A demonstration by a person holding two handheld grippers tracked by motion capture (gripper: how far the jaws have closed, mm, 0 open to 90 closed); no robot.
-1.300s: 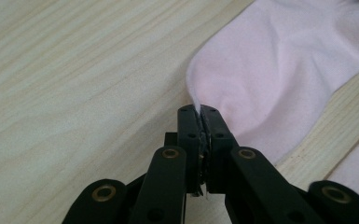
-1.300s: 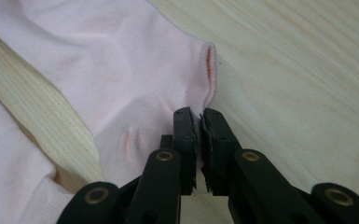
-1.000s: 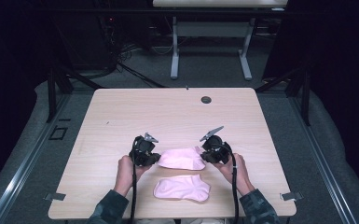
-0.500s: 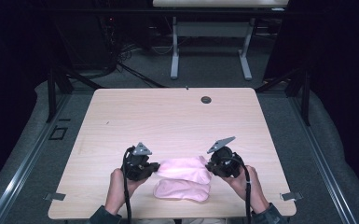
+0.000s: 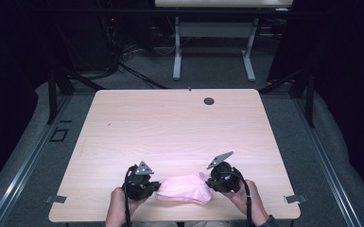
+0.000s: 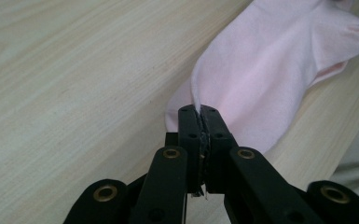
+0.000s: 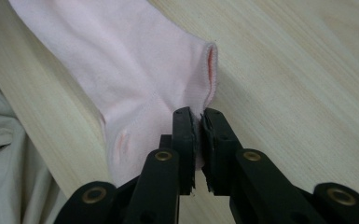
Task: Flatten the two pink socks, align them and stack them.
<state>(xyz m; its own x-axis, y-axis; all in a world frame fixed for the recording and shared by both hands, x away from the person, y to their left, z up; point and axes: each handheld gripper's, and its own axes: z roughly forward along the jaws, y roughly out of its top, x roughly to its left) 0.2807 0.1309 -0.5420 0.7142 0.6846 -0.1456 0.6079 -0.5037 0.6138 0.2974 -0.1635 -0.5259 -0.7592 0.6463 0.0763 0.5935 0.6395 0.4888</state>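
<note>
Pink sock (image 5: 185, 188), lower centre of light wood table (image 5: 170, 127).
Left gripper (image 5: 152, 185) and right gripper (image 5: 210, 182) clamp its ends; cable grommet (image 5: 209, 100) far above.

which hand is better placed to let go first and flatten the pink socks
Left, narrowly. Left tool pinches the socks at the plain toe end; right tool grips the open cuff, better kept pinned.

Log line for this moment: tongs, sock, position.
left tongs: shut on pink sock | right tongs: shut on pink sock | sock: near front edge of table
</note>
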